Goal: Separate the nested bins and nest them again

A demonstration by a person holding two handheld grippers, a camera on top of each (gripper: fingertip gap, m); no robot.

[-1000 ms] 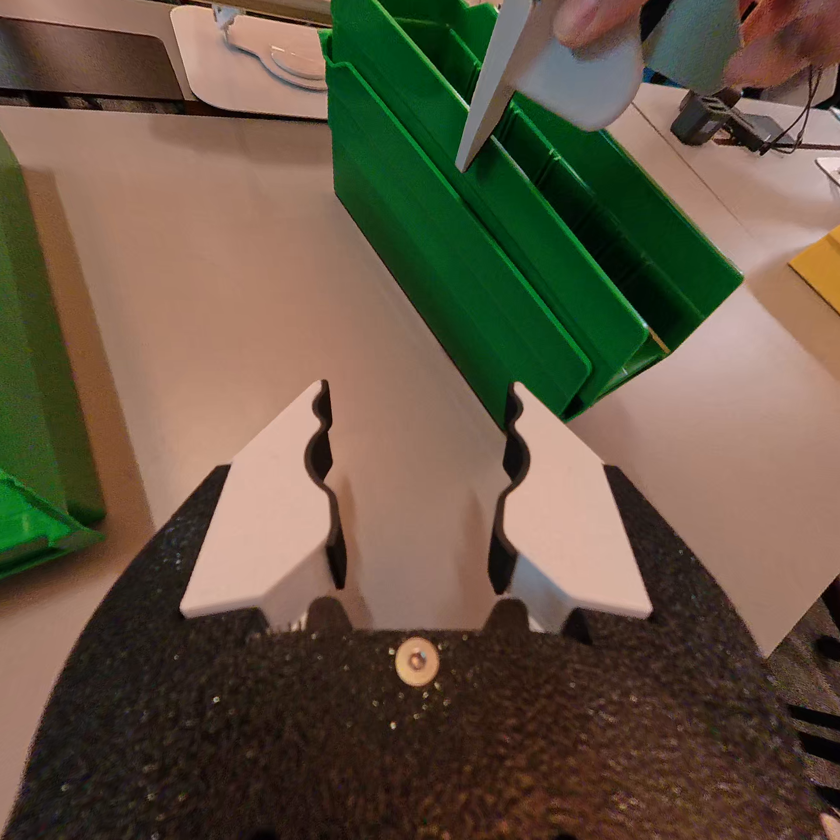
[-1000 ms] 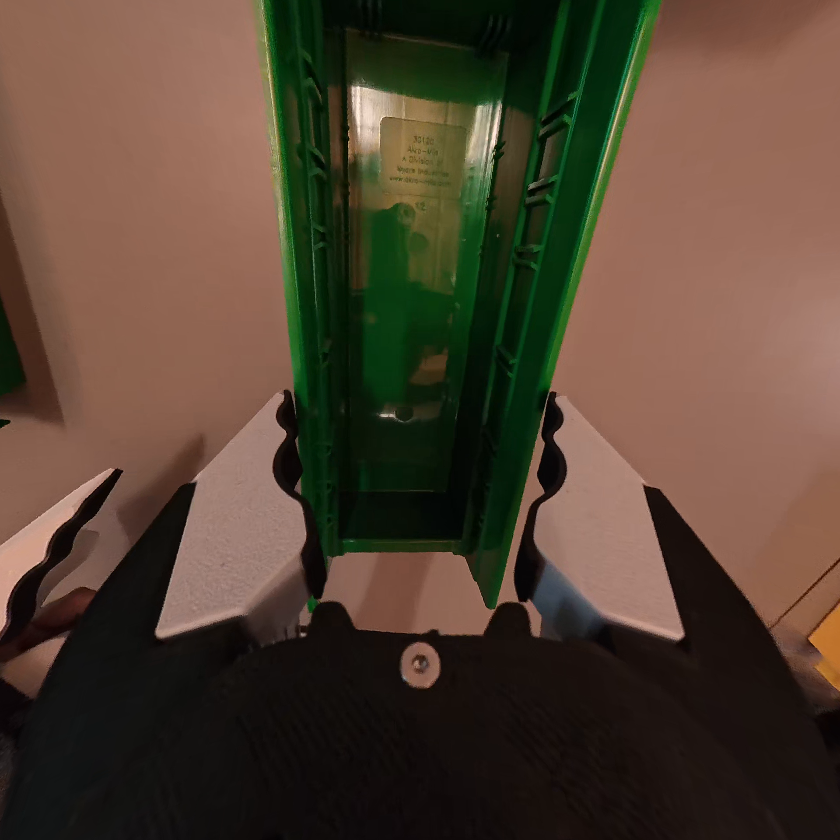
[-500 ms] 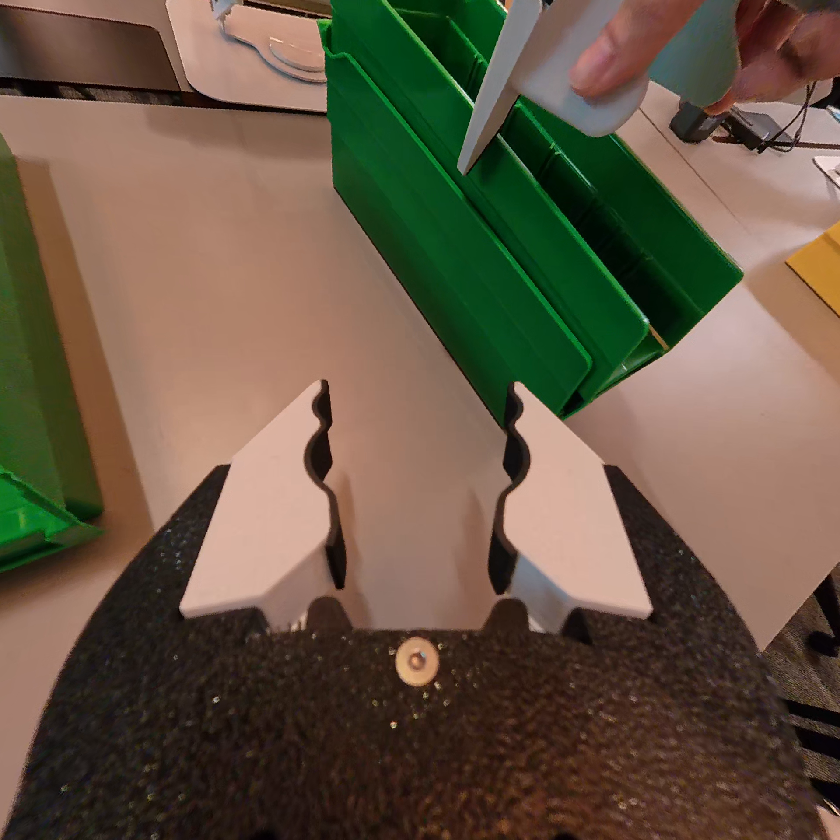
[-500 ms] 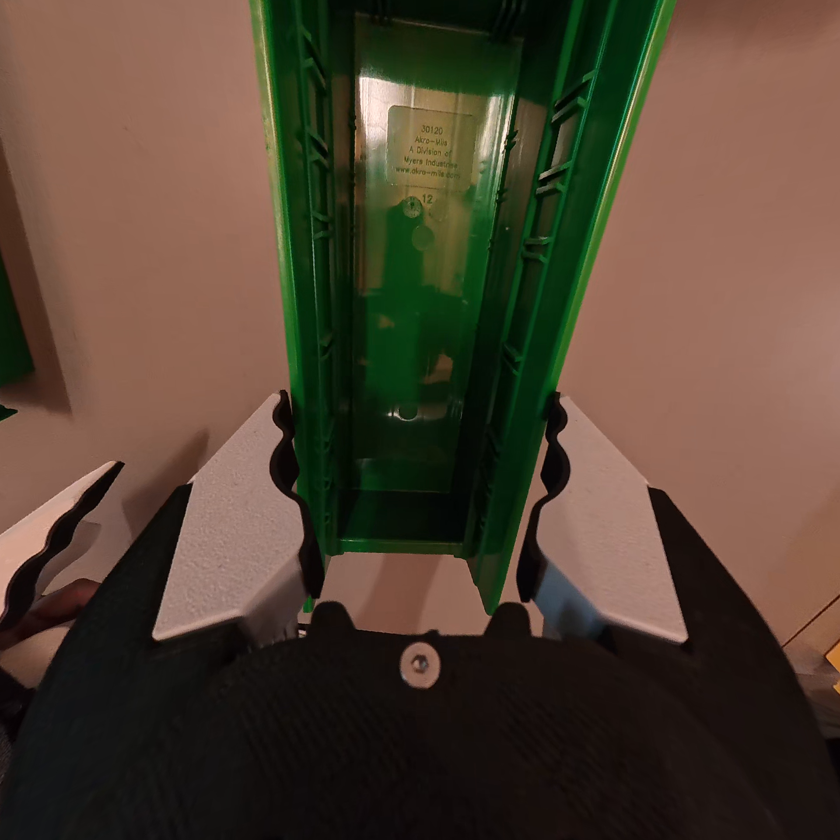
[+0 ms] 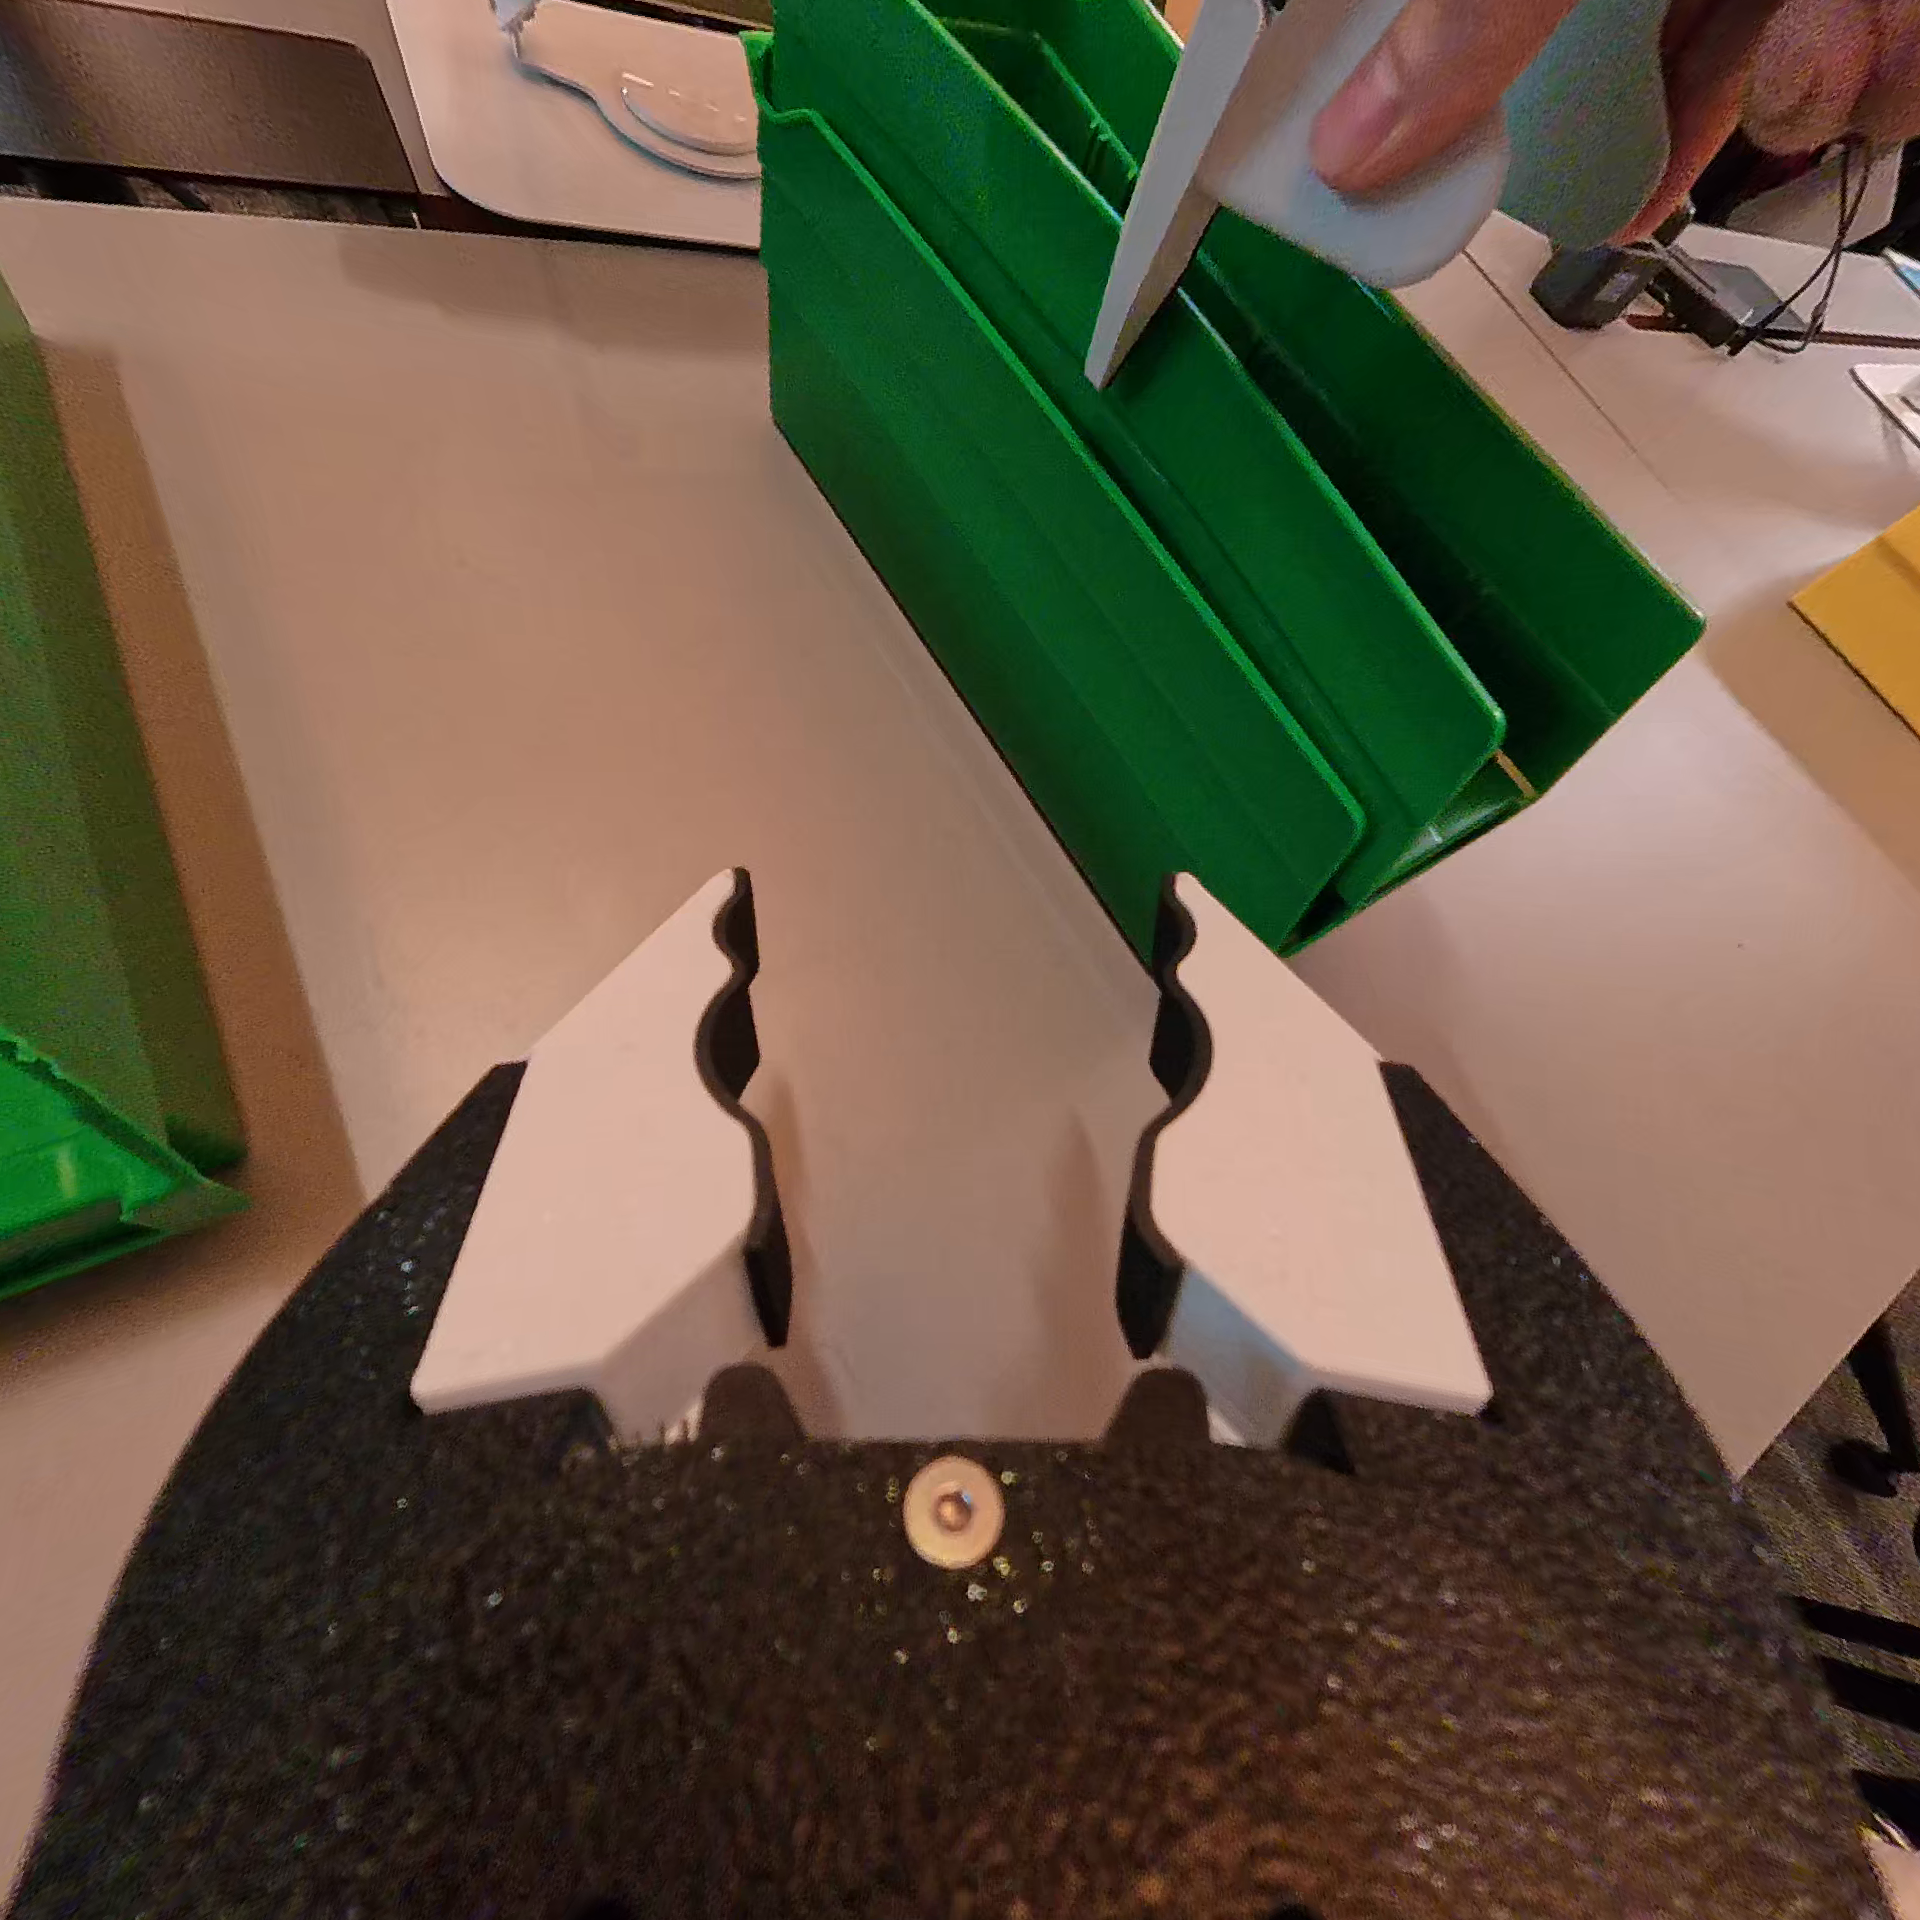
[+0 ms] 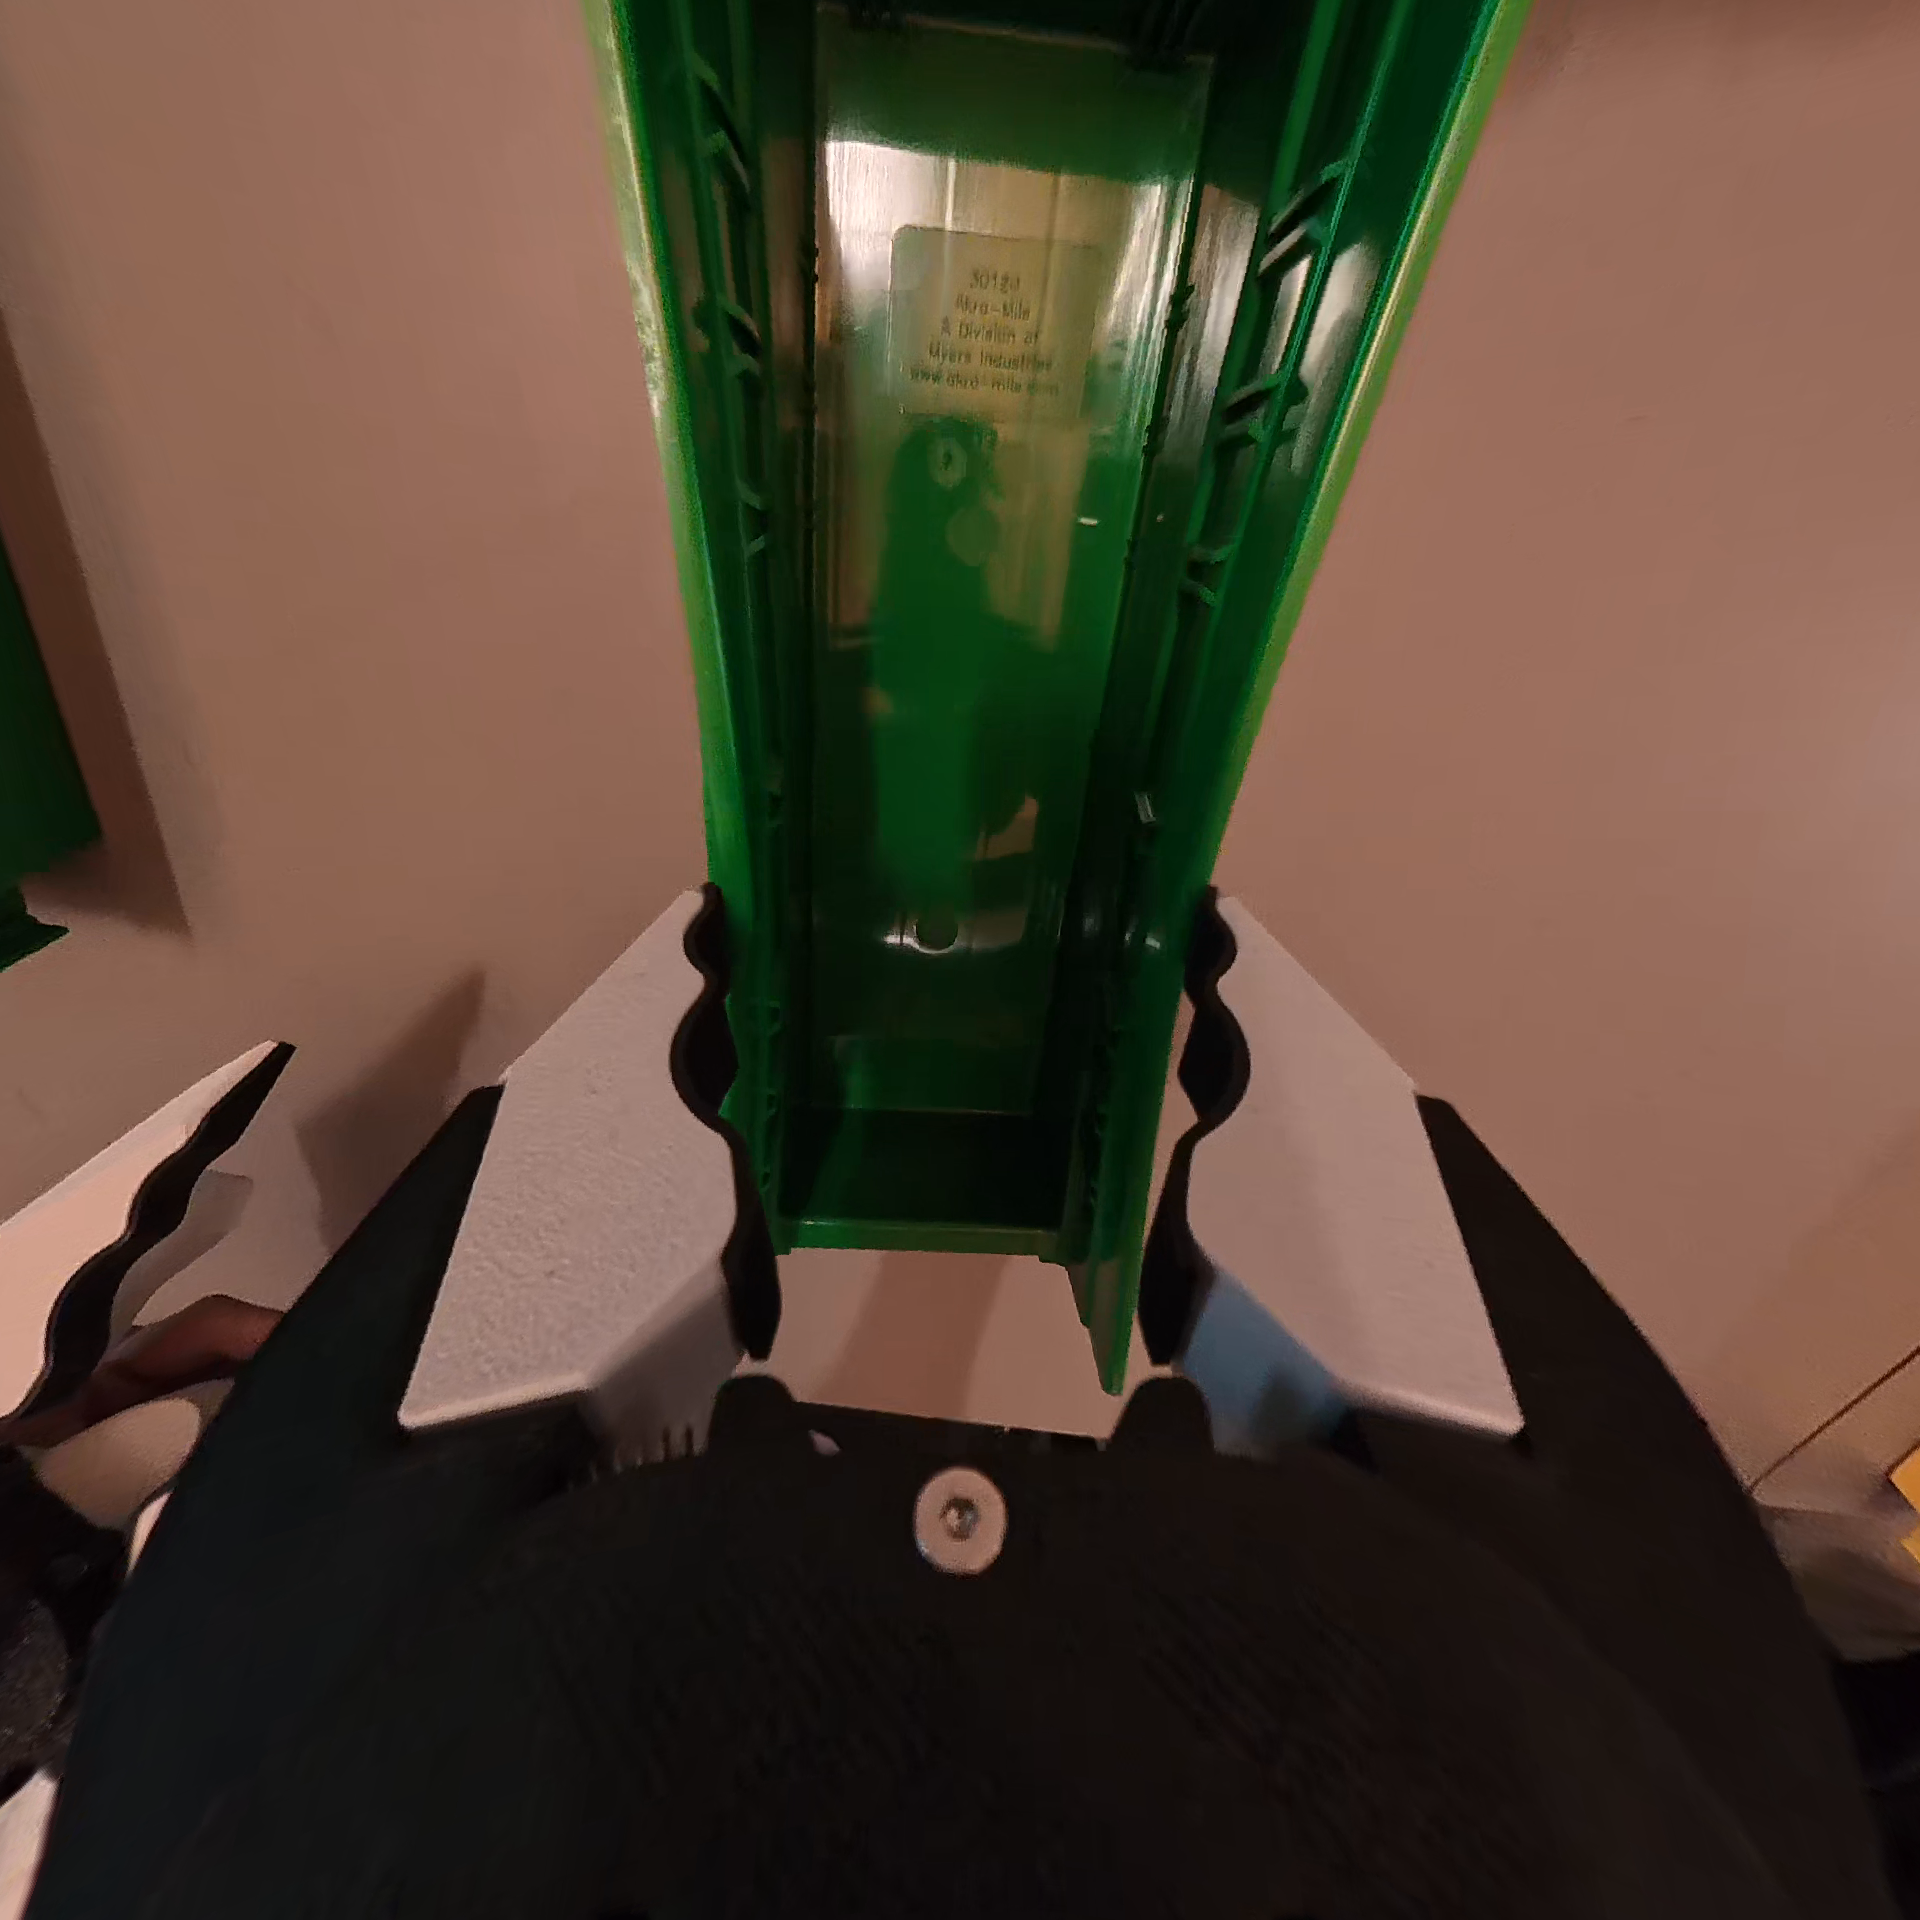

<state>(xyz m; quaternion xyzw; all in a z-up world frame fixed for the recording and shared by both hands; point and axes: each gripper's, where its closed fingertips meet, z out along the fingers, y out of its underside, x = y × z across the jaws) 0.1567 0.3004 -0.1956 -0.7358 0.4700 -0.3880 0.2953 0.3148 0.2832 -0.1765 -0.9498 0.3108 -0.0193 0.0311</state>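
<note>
The inner bin (image 6: 997, 644) is sitting partly raised inside the outer bin (image 5: 966, 582) on the table (image 5: 499, 582); the right gripper (image 6: 961, 1101) is straddling the inner bin's near end, pads at both walls, grasping it; the left gripper (image 5: 956, 1101) is hovering spread and empty, near and left of the bins; another green bin (image 5: 73, 831) is lying far left.

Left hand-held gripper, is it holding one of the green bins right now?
No, the left hand-held gripper is open over bare table, with nothing between its fingers and the nested green bins ahead.
</note>
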